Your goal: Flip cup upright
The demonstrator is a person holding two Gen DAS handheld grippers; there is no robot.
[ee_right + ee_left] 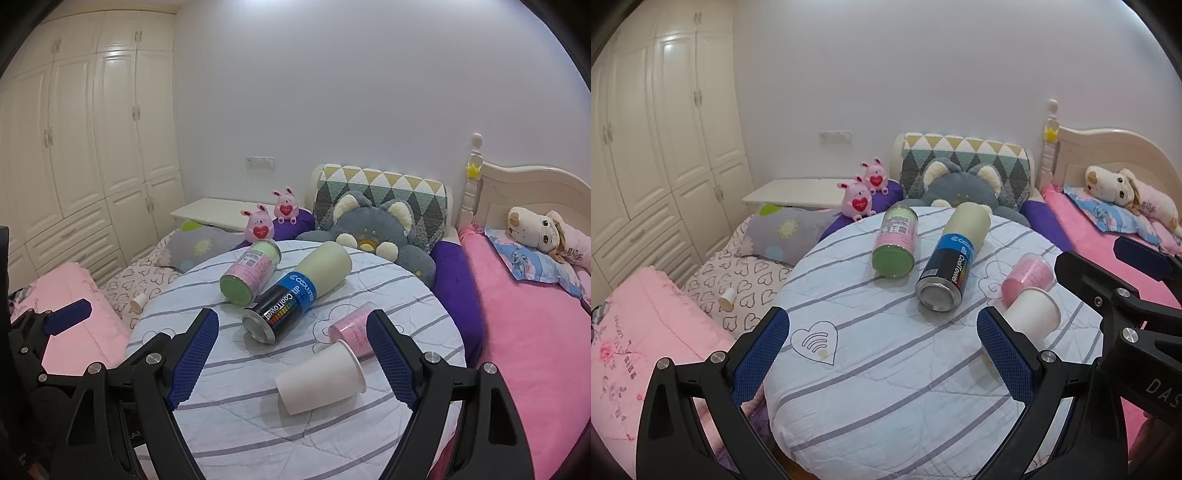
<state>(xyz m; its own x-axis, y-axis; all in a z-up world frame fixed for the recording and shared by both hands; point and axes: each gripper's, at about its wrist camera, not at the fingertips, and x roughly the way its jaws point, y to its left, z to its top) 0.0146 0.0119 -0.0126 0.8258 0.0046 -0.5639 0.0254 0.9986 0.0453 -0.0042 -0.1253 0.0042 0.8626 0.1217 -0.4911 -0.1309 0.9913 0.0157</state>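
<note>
White paper cup (320, 376) lies on its side, contents unseen; both hand-held grippers (882, 354) (293, 354) gape, holding nothing.

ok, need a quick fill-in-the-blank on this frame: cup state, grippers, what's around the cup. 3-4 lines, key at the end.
1. The white paper cup lies on its ____ on the striped round cushion.
2. Both the left gripper and the right gripper have their jaws ____.
3. The container touching the white cup's rim is the ____ cup.
4. The can labelled CoolTowel is lying down, not ____.

Missing words: side; open; pink; upright
</note>
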